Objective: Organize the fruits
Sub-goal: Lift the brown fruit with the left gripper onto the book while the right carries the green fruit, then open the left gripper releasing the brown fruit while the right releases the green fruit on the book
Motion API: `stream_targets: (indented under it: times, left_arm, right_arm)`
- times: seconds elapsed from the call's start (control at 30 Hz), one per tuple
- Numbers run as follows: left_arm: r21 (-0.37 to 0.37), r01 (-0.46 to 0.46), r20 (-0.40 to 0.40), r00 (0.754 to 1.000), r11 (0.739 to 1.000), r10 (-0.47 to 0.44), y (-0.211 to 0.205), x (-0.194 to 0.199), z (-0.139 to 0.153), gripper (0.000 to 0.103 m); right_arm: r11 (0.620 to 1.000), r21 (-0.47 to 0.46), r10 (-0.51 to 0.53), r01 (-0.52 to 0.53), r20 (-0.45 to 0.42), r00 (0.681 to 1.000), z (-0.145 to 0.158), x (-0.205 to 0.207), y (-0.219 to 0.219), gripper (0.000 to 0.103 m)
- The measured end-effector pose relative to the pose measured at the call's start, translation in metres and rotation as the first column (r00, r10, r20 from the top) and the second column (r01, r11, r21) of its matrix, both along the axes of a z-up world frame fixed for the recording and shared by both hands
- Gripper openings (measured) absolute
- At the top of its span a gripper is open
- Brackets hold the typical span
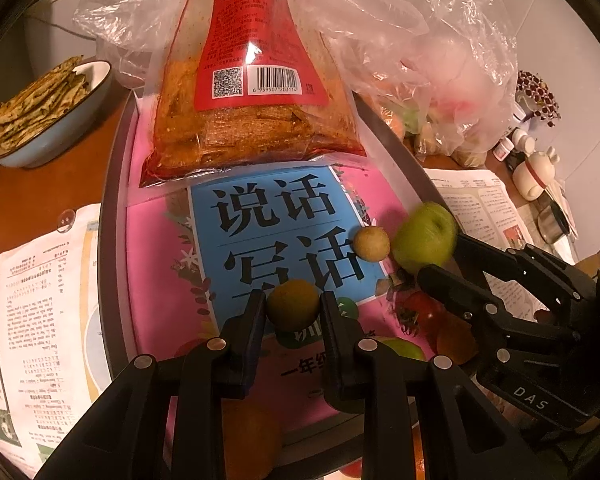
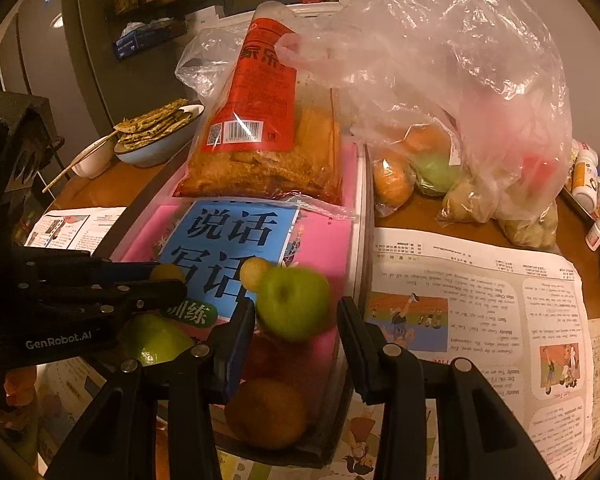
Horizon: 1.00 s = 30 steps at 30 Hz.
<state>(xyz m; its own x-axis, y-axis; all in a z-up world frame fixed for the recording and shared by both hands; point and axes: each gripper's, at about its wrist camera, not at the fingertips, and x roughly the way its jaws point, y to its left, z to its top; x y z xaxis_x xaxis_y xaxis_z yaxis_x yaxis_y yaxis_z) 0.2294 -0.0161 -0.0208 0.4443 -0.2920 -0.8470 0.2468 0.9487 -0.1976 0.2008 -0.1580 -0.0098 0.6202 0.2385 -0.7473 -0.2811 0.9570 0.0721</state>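
My left gripper (image 1: 293, 300) is shut on a small yellow-green round fruit (image 1: 293, 305) over the pink-and-blue book (image 1: 276, 216) that lies in the dark-rimmed tray (image 1: 114, 216). In the right wrist view the left gripper (image 2: 168, 282) comes in from the left with that fruit (image 2: 165, 271). My right gripper (image 2: 296, 308) has a green apple (image 2: 294, 304) at its fingertips; the apple (image 1: 424, 240) looks blurred. Another small yellow fruit (image 1: 372, 244) rests on the book beside the apple. A tomato (image 1: 420, 310), a green fruit (image 2: 156, 340) and a brown fruit (image 2: 266, 412) lie at the tray's near end.
A red snack bag (image 1: 252, 120) covers the tray's far half. A clear plastic bag with more fruit (image 2: 420, 160) stands to the right on the wooden table. A blue bowl of flatbreads (image 1: 40, 124) sits at the left. Newspaper (image 2: 480, 320) flanks the tray; small bottles (image 2: 584, 176) stand at the far right.
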Motion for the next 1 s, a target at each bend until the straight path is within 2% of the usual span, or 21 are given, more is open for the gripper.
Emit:
stream_targets:
  times: [0.4, 0.6, 0.8, 1.0]
  left_arm:
    - [-0.001, -0.009, -0.004, 1.000, 1.000, 0.009, 0.002, -0.002, 0.000, 0.029]
    - [0.001, -0.013, 0.000, 1.000, 1.000, 0.013, 0.003, -0.005, 0.002, 0.040]
    - [0.005, -0.013, 0.003, 1.000, 1.000, 0.013, 0.004, -0.009, 0.004, 0.042]
    - [0.002, -0.020, 0.020, 1.000, 1.000, 0.020, 0.006, -0.015, 0.013, 0.055]
  right_arm:
    - [1.000, 0.004, -0.009, 0.009, 0.005, 1.000, 0.004, -0.005, -0.002, 0.043]
    - [1.000, 0.010, -0.009, 0.009, 0.013, 1.000, 0.010, -0.010, -0.004, 0.047]
    - [1.000, 0.009, -0.004, 0.004, 0.019, 1.000, 0.014, -0.014, -0.003, 0.050]
    - [1.000, 0.005, -0.003, 0.003, 0.025, 1.000, 0.017, -0.019, -0.002, 0.054]
